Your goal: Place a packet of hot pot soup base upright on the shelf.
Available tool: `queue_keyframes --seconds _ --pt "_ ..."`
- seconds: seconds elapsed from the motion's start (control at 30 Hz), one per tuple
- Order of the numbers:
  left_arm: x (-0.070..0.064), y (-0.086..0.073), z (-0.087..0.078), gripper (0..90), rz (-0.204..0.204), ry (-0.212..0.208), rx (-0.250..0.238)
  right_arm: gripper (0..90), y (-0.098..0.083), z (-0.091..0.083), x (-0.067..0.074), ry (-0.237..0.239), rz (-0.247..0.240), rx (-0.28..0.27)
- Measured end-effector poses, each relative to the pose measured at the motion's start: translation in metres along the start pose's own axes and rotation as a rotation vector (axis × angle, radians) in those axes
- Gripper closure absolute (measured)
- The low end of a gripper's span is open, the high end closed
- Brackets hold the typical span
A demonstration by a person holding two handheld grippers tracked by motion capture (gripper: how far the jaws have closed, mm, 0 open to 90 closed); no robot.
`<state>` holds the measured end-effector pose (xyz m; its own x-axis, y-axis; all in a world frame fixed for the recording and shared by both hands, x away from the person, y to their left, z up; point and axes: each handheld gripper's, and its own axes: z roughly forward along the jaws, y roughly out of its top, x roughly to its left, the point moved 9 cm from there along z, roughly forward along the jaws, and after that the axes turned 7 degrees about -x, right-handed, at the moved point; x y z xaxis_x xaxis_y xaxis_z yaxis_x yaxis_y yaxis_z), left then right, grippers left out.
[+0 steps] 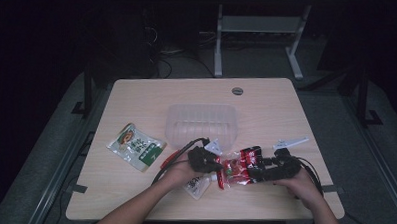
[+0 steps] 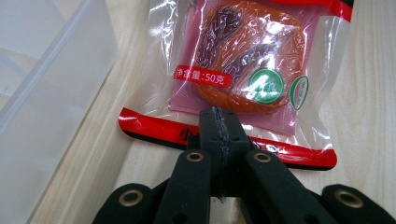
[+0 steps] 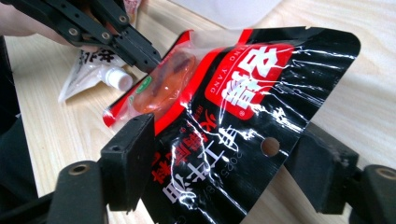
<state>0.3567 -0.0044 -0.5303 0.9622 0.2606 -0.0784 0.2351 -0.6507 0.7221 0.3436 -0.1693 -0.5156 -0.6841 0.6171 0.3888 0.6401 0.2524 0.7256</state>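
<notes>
A red and black snack packet [image 1: 240, 166] lies low over the wooden table [image 1: 266, 109] between both hands. Its clear end shows orange-red food [image 2: 247, 60]. My left gripper [image 2: 219, 119] is shut on the red seam at that end, and in the high view this gripper [image 1: 215, 165] sits just left of the packet. My right gripper [image 3: 224, 158] straddles the black printed end [image 3: 243, 116] across its width. One of its pads [image 3: 128, 161] touches the packet's edge, the other stands beside or under it, and the jaws are wide apart.
A clear plastic container [image 1: 201, 124] stands just behind the hands, close to my left gripper [image 3: 140, 51]. A green and white packet [image 1: 135, 147] lies at the left. A white capped pouch [image 1: 199, 184] lies under the left hand.
</notes>
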Motion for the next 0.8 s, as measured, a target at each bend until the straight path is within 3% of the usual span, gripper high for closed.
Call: queue_keyframes --seconds 0.17,0.3,0.43,0.6,0.8 --pt "0.0 0.0 0.0 89.8 -0.005 0.0 -0.002 38.4 0.006 -0.004 0.003 -0.019 -0.031 -0.034" --pt "0.0 0.0 0.0 89.8 -0.005 0.002 0.0 51.2 0.009 -0.007 0.005 0.005 -0.029 -0.051" --pt "0.0 0.0 0.0 89.8 -0.003 0.003 -0.001 60.4 0.009 -0.001 0.012 0.016 -0.066 -0.037" --pt "0.0 0.0 0.0 89.9 -0.002 0.007 -0.001 60.6 0.011 0.0 0.017 0.022 -0.079 -0.026" --pt "0.0 0.0 0.0 89.9 -0.009 0.009 -0.008 75.0 0.011 0.001 0.019 0.019 -0.09 -0.015"
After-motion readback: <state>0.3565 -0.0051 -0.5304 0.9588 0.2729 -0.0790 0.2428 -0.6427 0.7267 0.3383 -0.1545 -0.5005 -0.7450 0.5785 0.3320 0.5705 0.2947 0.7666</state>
